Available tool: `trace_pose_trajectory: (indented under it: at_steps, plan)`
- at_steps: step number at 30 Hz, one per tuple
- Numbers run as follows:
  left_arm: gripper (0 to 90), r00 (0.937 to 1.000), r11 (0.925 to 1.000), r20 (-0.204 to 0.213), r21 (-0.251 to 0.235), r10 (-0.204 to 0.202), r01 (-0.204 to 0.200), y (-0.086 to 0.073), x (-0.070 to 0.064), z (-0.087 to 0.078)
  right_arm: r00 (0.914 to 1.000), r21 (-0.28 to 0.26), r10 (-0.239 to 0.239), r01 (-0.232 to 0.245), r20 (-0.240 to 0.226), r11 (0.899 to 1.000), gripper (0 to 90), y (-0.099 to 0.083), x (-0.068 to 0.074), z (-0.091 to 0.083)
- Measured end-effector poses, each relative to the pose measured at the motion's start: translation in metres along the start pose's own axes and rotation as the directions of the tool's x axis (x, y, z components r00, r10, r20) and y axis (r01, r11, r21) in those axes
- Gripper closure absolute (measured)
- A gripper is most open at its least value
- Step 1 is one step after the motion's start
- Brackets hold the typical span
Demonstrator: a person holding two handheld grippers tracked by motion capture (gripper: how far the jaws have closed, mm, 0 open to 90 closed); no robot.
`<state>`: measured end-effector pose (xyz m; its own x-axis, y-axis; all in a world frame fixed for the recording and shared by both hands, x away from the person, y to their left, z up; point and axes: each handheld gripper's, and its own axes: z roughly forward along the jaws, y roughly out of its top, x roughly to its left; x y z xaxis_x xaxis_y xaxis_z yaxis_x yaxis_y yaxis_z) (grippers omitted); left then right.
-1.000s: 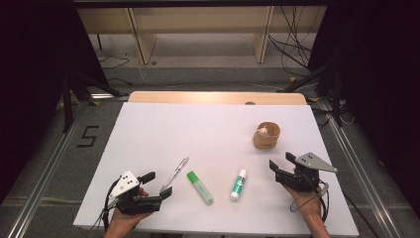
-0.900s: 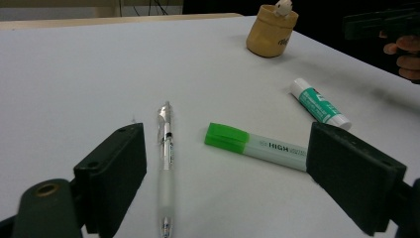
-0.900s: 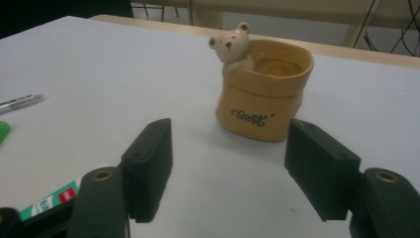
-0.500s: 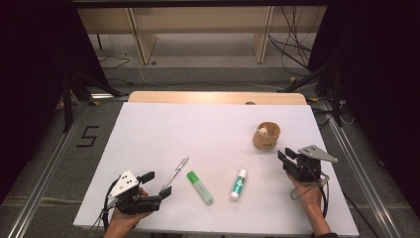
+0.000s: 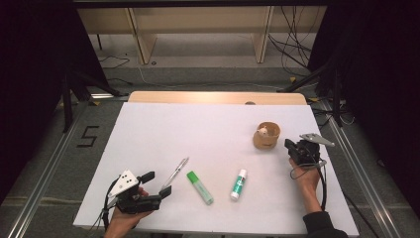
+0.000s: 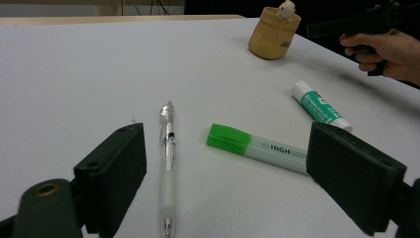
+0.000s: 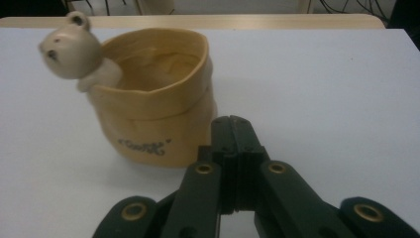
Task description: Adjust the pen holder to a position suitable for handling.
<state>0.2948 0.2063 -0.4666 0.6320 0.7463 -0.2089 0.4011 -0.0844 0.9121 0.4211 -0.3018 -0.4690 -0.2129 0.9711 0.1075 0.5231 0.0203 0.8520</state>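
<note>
pen (image 6: 168,148) beside highlighter (image 6: 257,147) (glue stick (image 6: 321,106) farther)

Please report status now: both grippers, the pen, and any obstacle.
Left gripper open, pen between its jaws, not gripped. Right gripper shut, empty, beside bear cup. Green highlighter lies close to the pen.

The left gripper (image 6: 225,178) holds its black jaws wide apart low over the white table (image 6: 74,74), with a clear pen (image 6: 168,163) and a green highlighter (image 6: 257,148) lying between them. Beyond lie a glue stick (image 6: 321,106) and a tan cup (image 6: 274,33) topped by what looks like a small figure; a hand (image 6: 384,49) grips a dark gripper top right.
</note>
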Motion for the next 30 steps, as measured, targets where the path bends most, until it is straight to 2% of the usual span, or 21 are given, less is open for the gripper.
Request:
trace_pose_trajectory:
  at_steps: [4,10,13,15,19,25,30]
  plan:
    - [15.5,1.0,1.0,0.0,-0.001,0.0,0.0,0.0,0.0,0.0,0.9989,0.019,0.043,-0.044,0.019,0.999,90.0,0.005,-0.006,0.016]
    - [15.5,1.0,1.0,0.0,-0.002,0.002,-0.002,0.0,0.0,0.0,0.9987,0.048,0.04,-0.041,0.031,0.998,90.0,0.009,-0.005,0.025]
    - [15.5,1.0,1.0,0.002,0.0,0.001,-0.001,0.0,0.0,0.0,0.999,0.046,0.042,-0.043,0.016,0.998,90.0,0.009,-0.002,0.029]
    - [15.5,1.0,1.0,-0.001,0.003,0.002,-0.002,0.0,0.0,0.0,0.9992,0.057,0.029,-0.031,0.026,0.998,90.0,0.008,0.0,0.033]
    - [15.5,1.0,1.0,0.002,0.004,0.005,-0.005,0.0,-0.001,0.0,0.9985,0.066,0.048,-0.05,0.028,0.997,90.0,0.007,-0.001,0.039]
    - [15.5,1.0,1.0,0.002,0.004,0.004,-0.004,0.0,-0.001,0.0,0.9987,0.085,0.045,-0.047,0.026,0.995,90.0,0.007,0.001,0.045]
    - [15.5,1.0,1.0,0.004,0.005,0.005,-0.005,0.0,-0.001,0.001,0.9966,0.095,0.077,-0.079,0.031,0.992,90.0,0.004,0.003,0.048]
